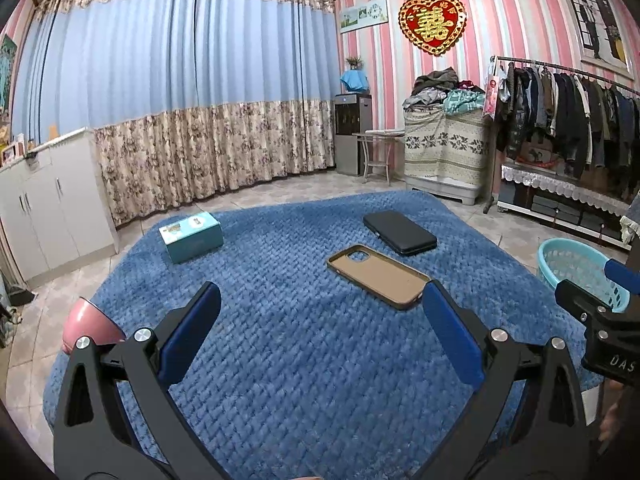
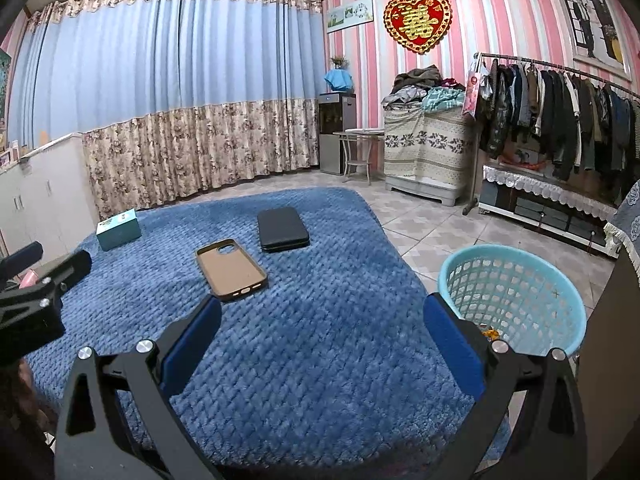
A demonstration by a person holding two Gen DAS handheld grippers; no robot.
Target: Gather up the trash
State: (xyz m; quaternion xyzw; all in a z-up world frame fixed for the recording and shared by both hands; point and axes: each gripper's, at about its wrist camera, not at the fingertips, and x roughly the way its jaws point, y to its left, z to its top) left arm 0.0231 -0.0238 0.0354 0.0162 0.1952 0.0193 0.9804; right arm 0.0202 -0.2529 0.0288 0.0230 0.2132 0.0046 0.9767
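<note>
A blue quilted cover [image 1: 280,340] [image 2: 312,320] spreads below both grippers. On it lie a brown phone case [image 1: 378,276] [image 2: 231,274], a black wallet-like case [image 1: 399,232] [image 2: 282,229] behind it, and a teal box [image 1: 191,236] [image 2: 118,228] at the far left. A light blue mesh basket [image 1: 576,272] [image 2: 512,292] stands on the floor at the right, with small orange bits in its bottom. My left gripper [image 1: 322,304] is open and holds nothing, hovering near the phone case. My right gripper [image 2: 322,312] is open too, beside the basket.
A pink round object [image 1: 90,326] sits at the cover's left edge. White cabinets [image 1: 52,200] line the left wall. A clothes rack [image 1: 572,116], a covered chest [image 1: 444,148] piled with clothes and a small table [image 1: 378,152] stand at the back right on tiled floor.
</note>
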